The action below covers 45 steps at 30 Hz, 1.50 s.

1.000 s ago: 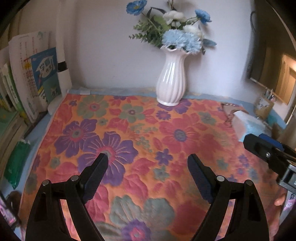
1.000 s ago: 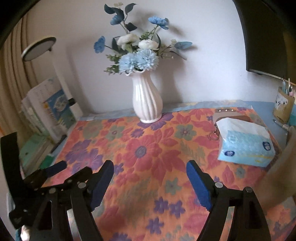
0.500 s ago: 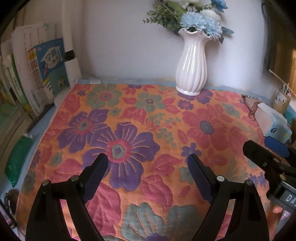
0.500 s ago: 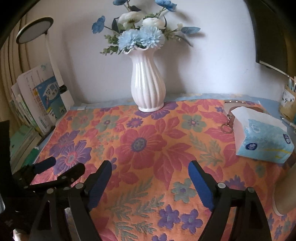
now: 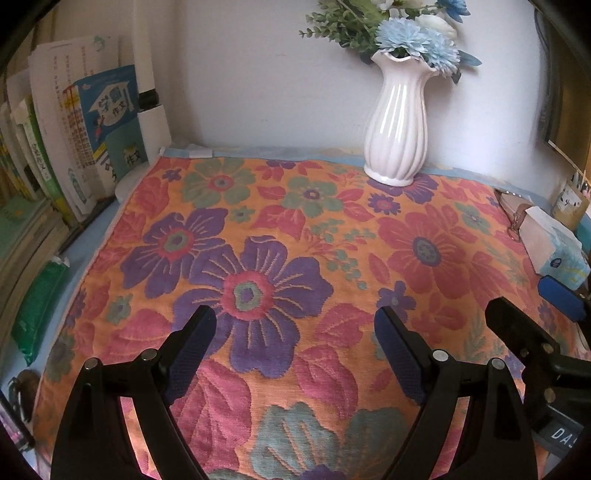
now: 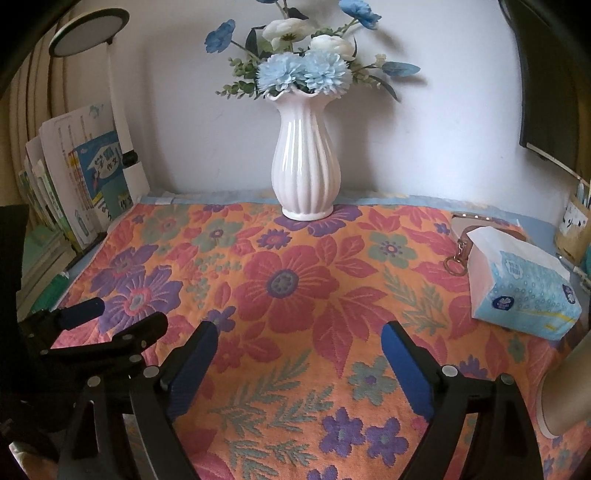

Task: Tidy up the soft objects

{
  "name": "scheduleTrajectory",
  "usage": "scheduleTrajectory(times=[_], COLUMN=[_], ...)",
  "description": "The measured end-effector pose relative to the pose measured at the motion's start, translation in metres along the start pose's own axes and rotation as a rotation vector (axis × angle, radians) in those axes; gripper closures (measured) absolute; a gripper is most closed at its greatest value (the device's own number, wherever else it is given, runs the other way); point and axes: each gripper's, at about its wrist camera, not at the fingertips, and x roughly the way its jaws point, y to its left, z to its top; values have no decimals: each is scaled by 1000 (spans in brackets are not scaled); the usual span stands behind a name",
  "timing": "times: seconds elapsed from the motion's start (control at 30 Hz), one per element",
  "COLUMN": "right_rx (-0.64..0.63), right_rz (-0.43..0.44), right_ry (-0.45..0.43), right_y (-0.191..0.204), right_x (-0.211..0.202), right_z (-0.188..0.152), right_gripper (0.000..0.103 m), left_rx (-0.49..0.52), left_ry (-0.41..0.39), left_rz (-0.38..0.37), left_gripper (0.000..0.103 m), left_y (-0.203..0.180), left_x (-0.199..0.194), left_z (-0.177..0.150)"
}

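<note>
Both grippers' fingers gape over the floral cloth, tissue pack well right

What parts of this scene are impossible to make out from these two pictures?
- Brown pouch, right wrist view: mostly hidden behind the tissue pack.
- Flowers, left wrist view: tops cut off by the upper edge.
- Books, left wrist view: small print unreadable, stack cut by the left edge.
- Floral cloth, both views: near edge hidden behind the left gripper and right gripper.
</note>
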Motion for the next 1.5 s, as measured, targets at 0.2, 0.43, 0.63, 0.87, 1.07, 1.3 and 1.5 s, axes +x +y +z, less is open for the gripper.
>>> scheduleTrajectory(times=[0.2, 0.43, 0.63, 0.87, 1.07, 1.3, 1.5], right_rx=[14, 17, 17, 27, 28, 30, 30], right_rz=[5, 1, -12, -11, -12, -13, -13], right_ry=[12, 19, 29, 39, 42, 44, 45], right_y=[-4, -4, -4, -6, -6, -6, -6], right_x=[2, 3, 5, 7, 8, 8, 8], right_z=[0, 1, 1, 1, 0, 0, 0], right_gripper=[12, 12, 11, 11, 11, 10, 10], left_rx=[5, 10, 10, 2, 4, 4, 1], left_ry=[0, 3, 9, 18, 12, 14, 21], left_rz=[3, -1, -3, -2, 1, 1, 2], left_gripper=[16, 16, 16, 11, 9, 8, 8], left_y=[0, 0, -1, -1, -1, -2, -1], left_x=[0, 0, 1, 3, 3, 3, 4], left_z=[0, 0, 1, 0, 0, 0, 0])
